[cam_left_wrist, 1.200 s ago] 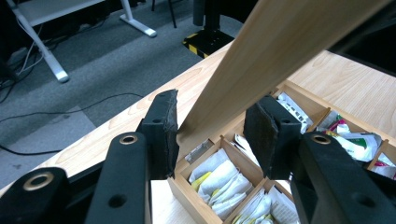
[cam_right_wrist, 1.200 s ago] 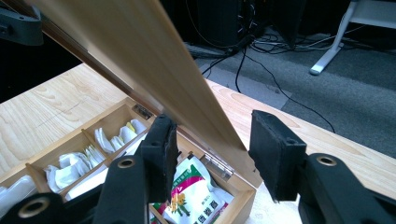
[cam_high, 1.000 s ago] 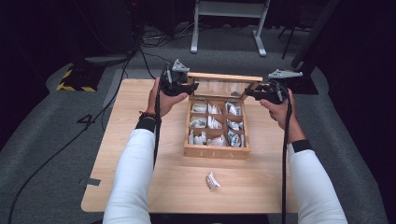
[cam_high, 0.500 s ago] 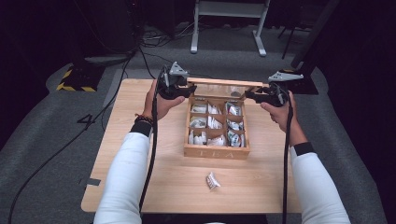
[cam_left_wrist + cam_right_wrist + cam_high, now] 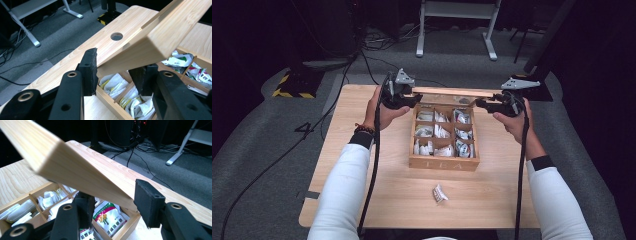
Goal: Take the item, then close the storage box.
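Your left gripper [image 5: 416,99] and right gripper [image 5: 480,103] each clamp an end of the lid [image 5: 160,37], raised over the tea box [image 5: 443,162] mid-worktop [image 5: 362,190]. Move both ends evenly so the hinges stay untwisted; mind the sachets [image 5: 107,217].

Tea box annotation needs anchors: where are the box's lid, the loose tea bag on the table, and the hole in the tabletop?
lid [image 5: 160,37], left gripper view, end face of its wooden edge
loose tea bag [image 5: 440,193], high view, middle of the packet
hole [image 5: 116,36], left gripper view, its centre
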{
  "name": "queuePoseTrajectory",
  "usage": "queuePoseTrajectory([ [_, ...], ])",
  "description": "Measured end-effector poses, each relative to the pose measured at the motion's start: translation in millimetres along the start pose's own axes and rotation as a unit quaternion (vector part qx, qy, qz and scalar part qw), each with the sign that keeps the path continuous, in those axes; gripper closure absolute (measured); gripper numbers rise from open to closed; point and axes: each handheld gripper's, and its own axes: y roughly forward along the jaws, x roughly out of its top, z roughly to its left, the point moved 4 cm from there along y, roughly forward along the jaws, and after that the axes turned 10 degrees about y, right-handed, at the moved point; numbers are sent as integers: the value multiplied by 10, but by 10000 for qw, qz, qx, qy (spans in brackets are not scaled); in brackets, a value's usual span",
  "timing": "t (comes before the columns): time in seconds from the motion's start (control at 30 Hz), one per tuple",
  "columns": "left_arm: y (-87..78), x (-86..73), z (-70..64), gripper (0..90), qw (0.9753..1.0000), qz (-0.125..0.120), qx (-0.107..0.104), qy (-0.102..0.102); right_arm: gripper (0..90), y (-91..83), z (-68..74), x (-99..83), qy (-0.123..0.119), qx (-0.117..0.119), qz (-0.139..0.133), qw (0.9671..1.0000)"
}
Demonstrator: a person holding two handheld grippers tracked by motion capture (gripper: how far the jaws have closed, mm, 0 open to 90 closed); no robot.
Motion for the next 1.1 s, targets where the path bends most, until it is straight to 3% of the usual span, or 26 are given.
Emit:
queuePoseTrajectory([
  [0.53,-61,-49,-90,580,9999,42,-25,126,492,-64,70,-42,-129,55,99,9999],
  [0.97,-82,-169,-220,552,9999,55,-84,136,456,-114,141,-175,-183,-30,244,9995],
  [1.1,-85,-194,-248,545,9998,52,-78,155,452,-134,180,-205,-208,41,209,9996],
])
